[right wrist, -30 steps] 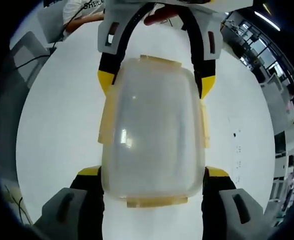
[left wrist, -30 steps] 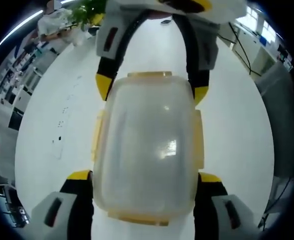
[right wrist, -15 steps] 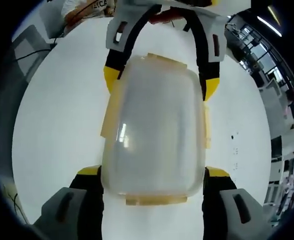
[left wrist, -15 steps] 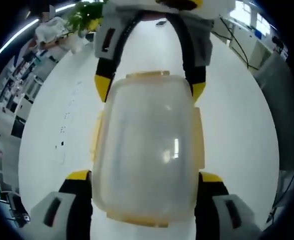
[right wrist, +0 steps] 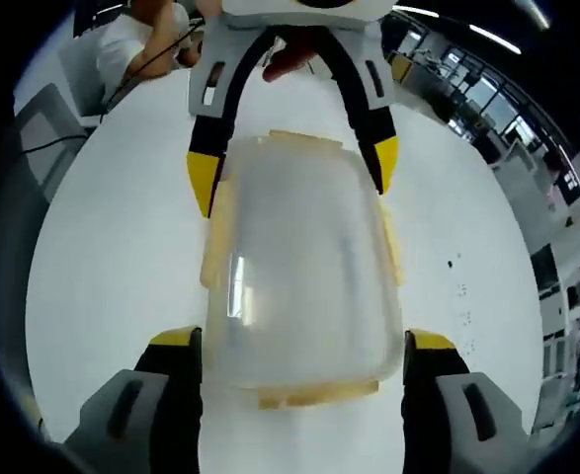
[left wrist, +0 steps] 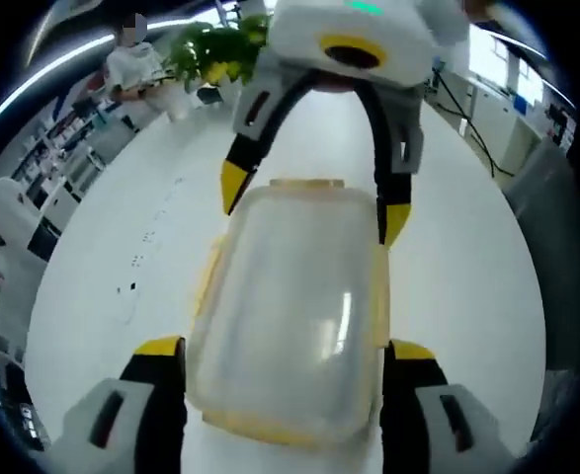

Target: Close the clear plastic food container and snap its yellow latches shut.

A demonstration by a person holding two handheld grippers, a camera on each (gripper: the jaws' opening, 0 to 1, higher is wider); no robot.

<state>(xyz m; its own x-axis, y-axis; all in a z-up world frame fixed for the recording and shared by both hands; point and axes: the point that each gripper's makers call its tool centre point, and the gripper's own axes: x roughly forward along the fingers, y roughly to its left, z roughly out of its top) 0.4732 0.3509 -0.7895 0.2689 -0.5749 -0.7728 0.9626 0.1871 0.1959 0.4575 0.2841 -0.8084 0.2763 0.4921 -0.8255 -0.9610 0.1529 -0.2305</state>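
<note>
container [left wrist: 294, 316] with yellow latches [left wrist: 209, 281] sits on the white counter [left wrist: 102, 296], lid on, between the spread left claw [left wrist: 282, 351] and the spread right claw [right wrist: 302, 341], one at each end.

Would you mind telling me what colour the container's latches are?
Pale yellow latches on the clear container, best seen in the right gripper view.

The food container [left wrist: 290, 316] in the middle of the left gripper view looks like cloudy plastic, smooth and shiny, with a bright streak of light on it. Its latches [left wrist: 208, 281] are pale yellow plastic. The table [right wrist: 112, 257] at the left of the right gripper view is white, smooth and matt.
</note>
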